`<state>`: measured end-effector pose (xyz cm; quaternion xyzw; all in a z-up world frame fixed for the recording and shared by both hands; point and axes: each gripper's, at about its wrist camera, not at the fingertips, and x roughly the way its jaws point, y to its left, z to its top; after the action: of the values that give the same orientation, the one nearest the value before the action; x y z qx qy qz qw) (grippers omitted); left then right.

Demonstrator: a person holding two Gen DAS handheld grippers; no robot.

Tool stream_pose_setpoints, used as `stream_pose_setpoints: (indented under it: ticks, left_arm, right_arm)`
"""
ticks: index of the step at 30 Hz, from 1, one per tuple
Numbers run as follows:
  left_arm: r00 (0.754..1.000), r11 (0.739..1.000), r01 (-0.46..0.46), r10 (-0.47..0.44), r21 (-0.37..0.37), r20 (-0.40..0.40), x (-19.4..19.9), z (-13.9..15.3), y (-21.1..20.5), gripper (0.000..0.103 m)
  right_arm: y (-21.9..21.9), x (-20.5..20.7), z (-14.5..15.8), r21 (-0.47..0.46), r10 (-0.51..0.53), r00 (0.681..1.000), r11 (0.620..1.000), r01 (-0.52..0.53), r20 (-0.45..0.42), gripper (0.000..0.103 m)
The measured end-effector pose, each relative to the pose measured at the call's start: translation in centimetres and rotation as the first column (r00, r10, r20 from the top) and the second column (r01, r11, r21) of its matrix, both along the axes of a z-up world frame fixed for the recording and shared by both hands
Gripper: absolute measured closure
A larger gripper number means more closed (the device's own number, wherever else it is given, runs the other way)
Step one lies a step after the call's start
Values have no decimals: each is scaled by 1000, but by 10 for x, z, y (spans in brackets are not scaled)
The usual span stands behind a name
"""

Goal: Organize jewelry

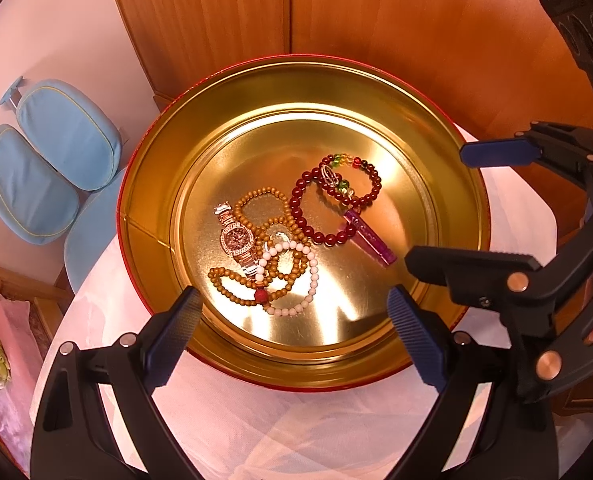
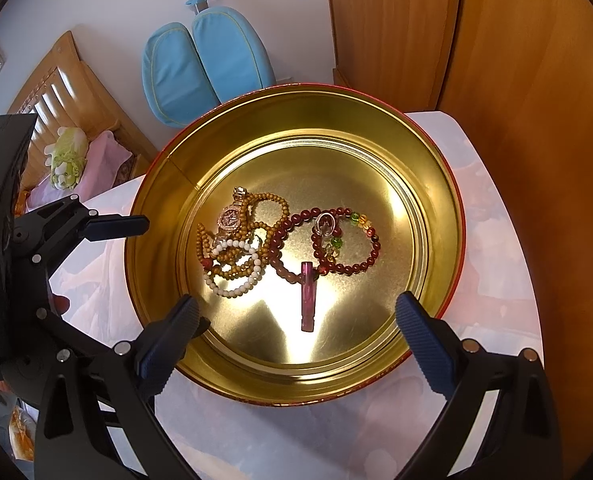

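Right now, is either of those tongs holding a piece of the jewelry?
No, both the left tongs and the right tongs stand wide open and empty, while the watch and the beads lie in the gold tin.

This is a bedroom in a home. A wooden headboard (image 2: 62,92) stands against the white wall, with pink bedding (image 2: 100,160) and a green plush toy (image 2: 66,156) on the bed. A blue padded chair (image 2: 204,64) sits at the far edge of a cloth-covered table (image 2: 496,280), and a tall wooden wardrobe (image 1: 296,12) rises just behind the table.
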<state>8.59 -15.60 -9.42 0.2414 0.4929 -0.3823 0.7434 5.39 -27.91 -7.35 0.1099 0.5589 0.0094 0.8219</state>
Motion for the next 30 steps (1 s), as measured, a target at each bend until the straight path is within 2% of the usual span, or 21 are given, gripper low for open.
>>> stream_pose_setpoints:
  ticks: [5,14,20,30]
  left_arm:
    - [997,1000,-11,10,2,71,-6,4,1,12]
    - [992,996,-35,44,-79,117,-5,18,11,12]
    - [986,998,-35,44,-56,163,-8,20,5,12]
    - [989,999,-44,47,-27,139,-9,13,1,12]
  right_arm:
    - [-1,-2,1,8,-7,1000,1000,7,7,4]
    - [0,-8,10,14,-7,999,1000,6,34,4]
    - [0,-10,15,18,-7,999,1000,6,44,4]
    - [7,-20,26,-25,10,997,1000,-8,70,4]
